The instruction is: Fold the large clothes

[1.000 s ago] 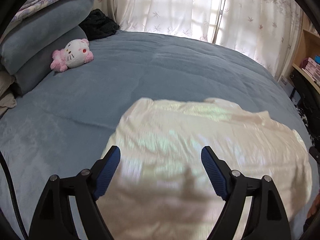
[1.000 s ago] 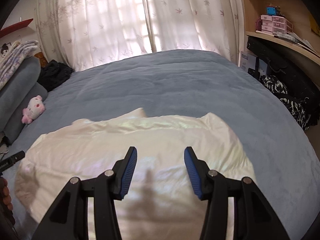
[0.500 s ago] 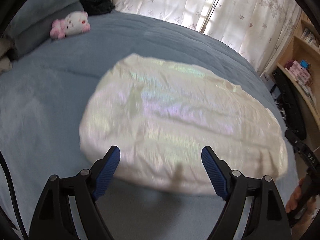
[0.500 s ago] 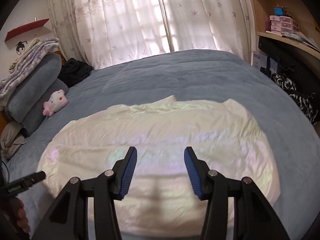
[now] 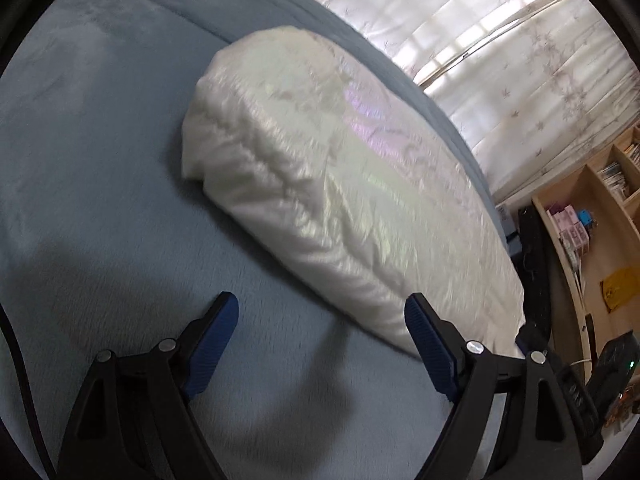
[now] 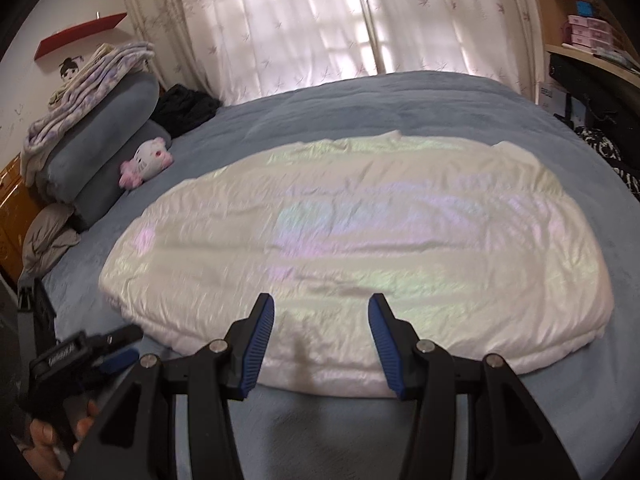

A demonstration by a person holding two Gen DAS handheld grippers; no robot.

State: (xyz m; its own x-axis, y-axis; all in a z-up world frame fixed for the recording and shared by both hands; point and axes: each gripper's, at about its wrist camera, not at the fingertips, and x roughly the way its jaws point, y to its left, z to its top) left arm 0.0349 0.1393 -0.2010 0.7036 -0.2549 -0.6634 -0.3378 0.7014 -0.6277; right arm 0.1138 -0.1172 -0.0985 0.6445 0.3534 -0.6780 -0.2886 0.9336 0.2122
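Iridescent white, my folded garment lies on the blue bedspread in the left wrist view; my left gripper is spread wide over bare bedspread, holding nothing. In the right wrist view, my right gripper stands partly spread above the garment's near edge, empty. A pink plush toy rests by stacked pillows.

A shiny cream padded garment lies folded lengthwise across the middle of the blue-grey plush bedspread. Left of it, at the head of the bed, a pink-and-white plush cat toy rests against stacked grey pillows. White patterned curtains hang behind the bed; wooden shelves stand to the right.
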